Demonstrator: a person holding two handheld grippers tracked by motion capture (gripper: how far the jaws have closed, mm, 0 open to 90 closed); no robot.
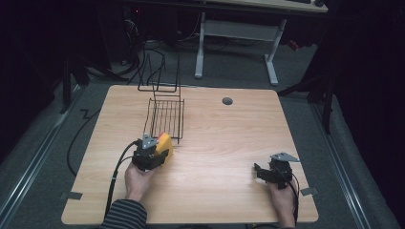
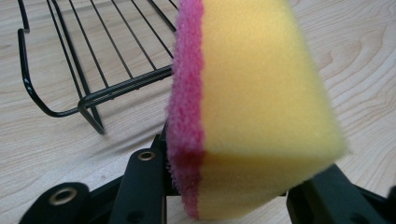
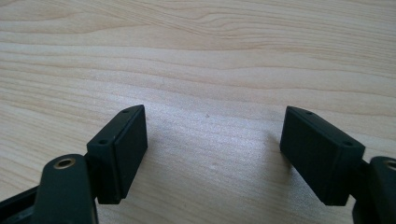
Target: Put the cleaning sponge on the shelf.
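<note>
One sponge clamped, one wire rack bare

Two tools sit low over the wooden counter (image 1: 215, 143), one in each of the person's hands. The black wire rack (image 1: 165, 117) stands on the counter towards its far left part, its thin parallel bars running away from the person, with a taller wire frame rising at its far end. Between those bars nothing but the counter's wood grain can be seen; in the left gripper view the rack (image 2: 93, 70) shows the same bare bars, its near corner and foot resting on the wood.

The left tool (image 1: 152, 153) is closed on the sponge (image 1: 165, 144), a yellow block with a pink scouring layer. In the left gripper view the sponge (image 2: 261, 107) stands on edge between the two black jaws, pink face turned to the rack's side, and both jaws press against its lower part. From above, the sponge juts out of the tool's front, just beside the rack's near end and apart from it.

The right tool (image 1: 270, 172) lies well apart, near the counter's right front corner. In the right gripper view its (image 3: 212, 154) jaws stand wide, with bare wood between them.
</note>
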